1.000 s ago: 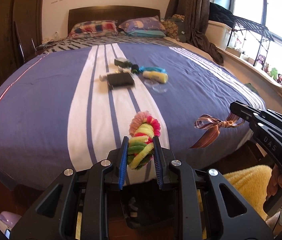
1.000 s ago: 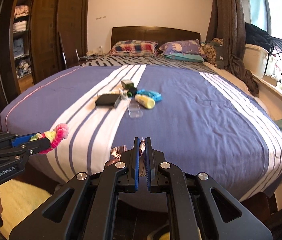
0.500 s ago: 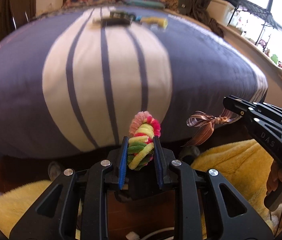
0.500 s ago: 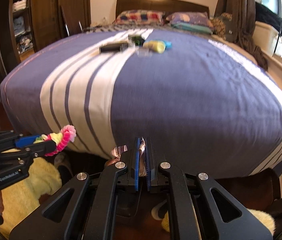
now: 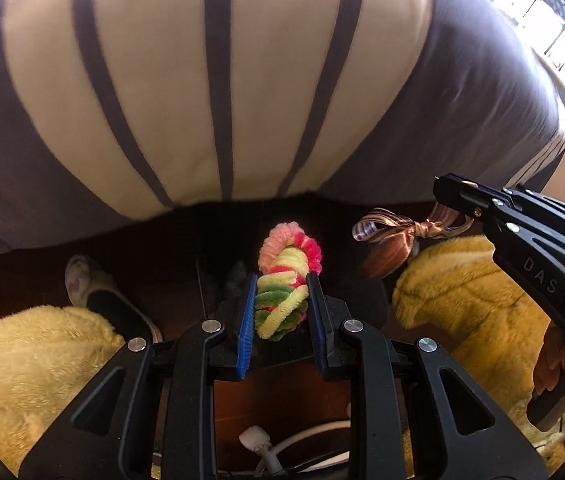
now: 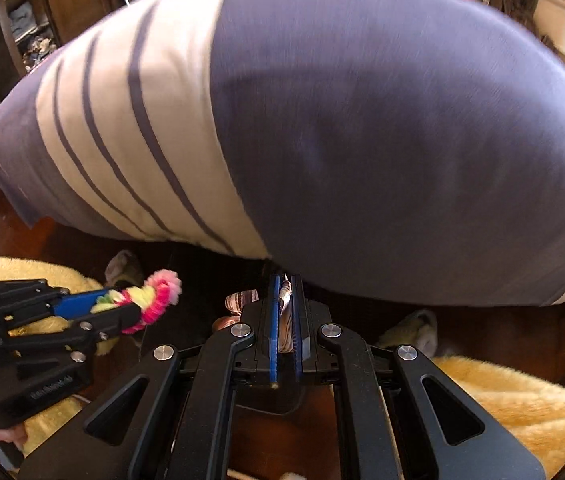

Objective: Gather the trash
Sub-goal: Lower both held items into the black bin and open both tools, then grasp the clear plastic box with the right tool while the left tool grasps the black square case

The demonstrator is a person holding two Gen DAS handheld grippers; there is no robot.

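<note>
Left wrist view: the left gripper point(image 5: 280, 300) and right gripper point(image 5: 448, 188) both hang past the foot edge of the bed point(image 5: 218, 80), pointing steeply down at the floor.
Key relation: each piece of trash is already between its own fingers and sticks out forward past the tips, so the coming move looks like a drop; no bin shows in either view, so I cannot tell which hand is nearer to one.
Left fingers: clenched on the fuzzy twist point(image 5: 284, 280), a braided pink, yellow and green bundle, with the blue pads point(image 5: 246, 320) pressing both its sides.
Twist axis: it runs along the fingers, its pink loop clear of the tips toward the dark gap under the bed edge.
Right fingers: closed tight on the ribbon point(image 6: 284, 308), with only a striped sliver showing between them.
Ribbon lie: in the left view its bow point(image 5: 394, 232) trails leftward from the right tips, so it hangs between the two grippers, apart from the twist.
Below: yellow fluffy cloth point(image 5: 34, 360) on both sides, a slipper point(image 5: 90, 292) at the left, a white cable point(image 5: 282, 440) on the wooden floor.
Judgement: collecting is under way, with both pieces carried and neither let go.
</note>
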